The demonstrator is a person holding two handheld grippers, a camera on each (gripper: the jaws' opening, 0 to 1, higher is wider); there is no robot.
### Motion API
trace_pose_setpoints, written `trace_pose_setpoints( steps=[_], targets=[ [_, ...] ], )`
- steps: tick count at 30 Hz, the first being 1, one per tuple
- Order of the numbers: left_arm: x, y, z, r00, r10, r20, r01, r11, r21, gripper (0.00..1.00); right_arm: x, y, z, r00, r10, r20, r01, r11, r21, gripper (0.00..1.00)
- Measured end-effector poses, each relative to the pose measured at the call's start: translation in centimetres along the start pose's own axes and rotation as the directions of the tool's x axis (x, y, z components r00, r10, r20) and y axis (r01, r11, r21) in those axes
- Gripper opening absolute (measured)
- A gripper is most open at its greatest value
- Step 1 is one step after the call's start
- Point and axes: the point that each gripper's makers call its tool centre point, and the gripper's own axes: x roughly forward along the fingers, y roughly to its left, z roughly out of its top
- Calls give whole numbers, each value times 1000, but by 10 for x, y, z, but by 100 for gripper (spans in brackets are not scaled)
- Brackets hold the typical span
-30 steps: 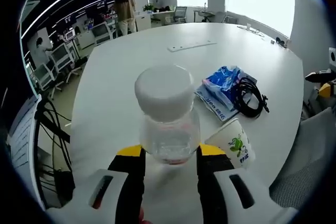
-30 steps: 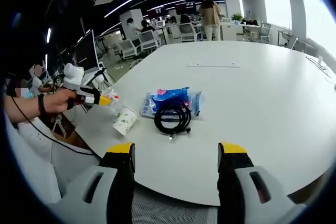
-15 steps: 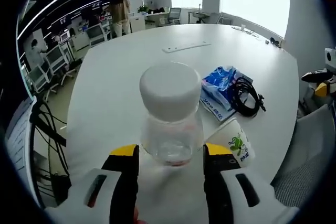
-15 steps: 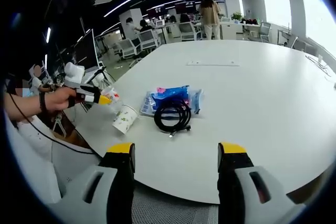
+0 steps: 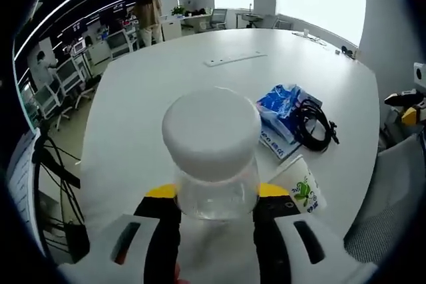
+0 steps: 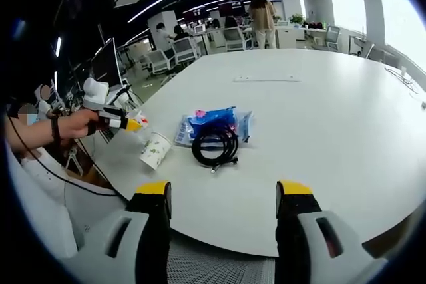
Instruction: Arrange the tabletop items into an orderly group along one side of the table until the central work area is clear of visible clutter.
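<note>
In the left gripper view, a clear jar (image 5: 214, 164) with a wide white lid (image 5: 212, 132) sits between the yellow-tipped jaws of the left gripper (image 5: 214, 199), which press against its glass sides, clamped on it. The jar is near the edge of the white table (image 5: 166, 91) closest to the person; whether its base touches the table cannot be told.

Just to the right of the jar, a white paper cup (image 5: 298, 184) lies on its side near the same edge. It carries a green printed design; no words on it can be read. Beyond the cup, further in from the edge, lies a blue and white plastic packet (image 5: 283, 110) with printing too small to read, and a coiled black cable (image 5: 314, 123) rests partly on it. A flat pale strip (image 5: 234, 59) lies toward the middle of the table.

The right gripper view looks at the same group from another edge of the table: the cup (image 6: 154, 149), the packet (image 6: 214, 122) and the cable (image 6: 214, 145) lie close together, and a hand (image 6: 74, 124) holds the left gripper (image 6: 133, 124) at the table's left edge, beside the cup. The right gripper (image 6: 223, 194) hangs over the near edge with its jaws wide apart and nothing between them. This view also shows the strip (image 6: 258, 79) and, beyond the table, office desks and a standing person (image 6: 261, 19).
</note>
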Motion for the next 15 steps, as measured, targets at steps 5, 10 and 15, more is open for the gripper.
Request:
trace_pose_setpoints(
  steps=[5, 10, 15],
  targets=[
    [1, 2, 2, 1000, 23, 13, -23, 999, -34, 41, 0, -1, -2, 1000, -5, -4, 5, 1000, 2, 62],
    [5, 7, 5, 999, 49, 12, -49, 997, -65, 40, 2, 0, -4, 1000, 2, -13, -2, 1000, 3, 63],
    [11, 14, 10, 997, 78, 8, -77, 991, -107, 40, 4, 1, -3, 1000, 6, -17, -6, 1000, 2, 63]
  ],
)
